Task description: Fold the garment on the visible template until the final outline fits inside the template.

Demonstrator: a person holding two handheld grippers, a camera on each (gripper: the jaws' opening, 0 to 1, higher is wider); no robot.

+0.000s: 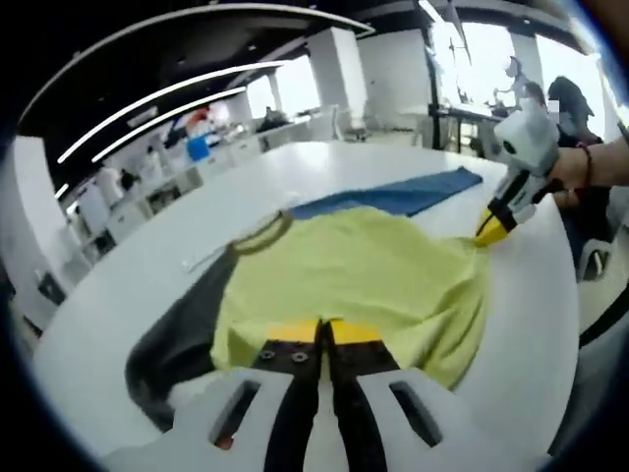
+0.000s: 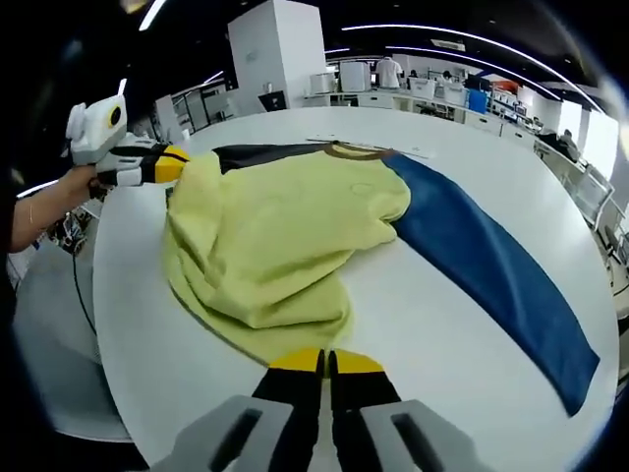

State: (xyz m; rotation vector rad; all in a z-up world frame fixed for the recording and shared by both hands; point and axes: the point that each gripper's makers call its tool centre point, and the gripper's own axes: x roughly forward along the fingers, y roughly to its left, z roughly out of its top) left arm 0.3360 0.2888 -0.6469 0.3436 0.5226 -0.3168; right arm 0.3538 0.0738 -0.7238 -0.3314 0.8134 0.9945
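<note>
Yellow T-shirt [image 2: 270, 246] bunched on white round table [image 2: 472, 138], overlapping blue sleeve [image 2: 491, 261] and dark sleeve [image 1: 177, 334]. Left gripper [image 1: 322, 332] and right gripper [image 2: 324, 362]: jaws pressed together, each pinching yellow hem. Step: mid-fold. Next: carry hem across, lay flat. Template not discernible.

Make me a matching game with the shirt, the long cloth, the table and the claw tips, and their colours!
Things:
1. shirt
2. long cloth
3. table
4. tips of the right claw

Colours:
A. white
B. orange-yellow
C. pale yellow
D. blue

Pairs: 1-C, 2-D, 3-A, 4-B
</note>
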